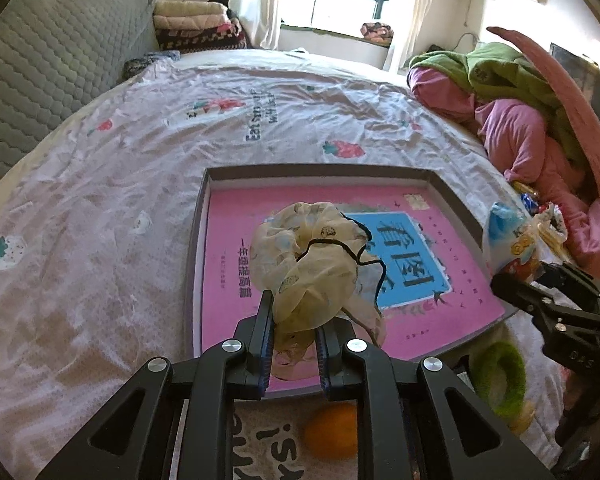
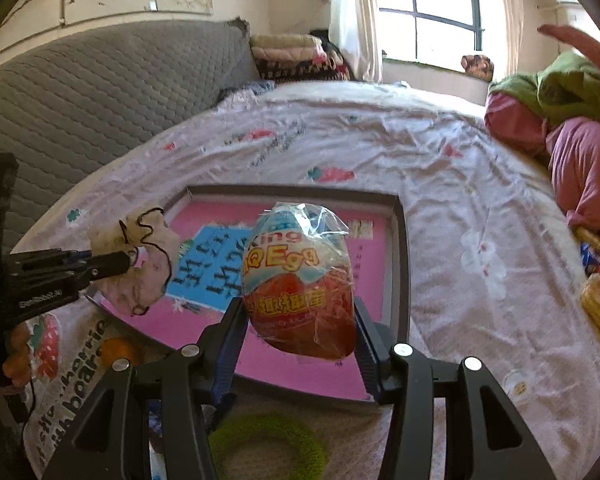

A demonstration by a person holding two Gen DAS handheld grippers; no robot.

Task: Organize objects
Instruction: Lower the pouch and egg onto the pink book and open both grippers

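My left gripper is shut on a cream fabric scrunchie with a black elastic, held above a grey shallow box with a pink printed bottom on the bed. The scrunchie also shows in the right wrist view, hanging over the box's left corner. My right gripper is shut on a wrapped toy egg, blue-white on top and red below, held above the box. The egg shows at the right in the left wrist view.
An orange and a green fuzzy ring lie on the sheet near the box's front edge. Pink and green bedding is piled at the right with snack packets. A grey headboard stands on the left.
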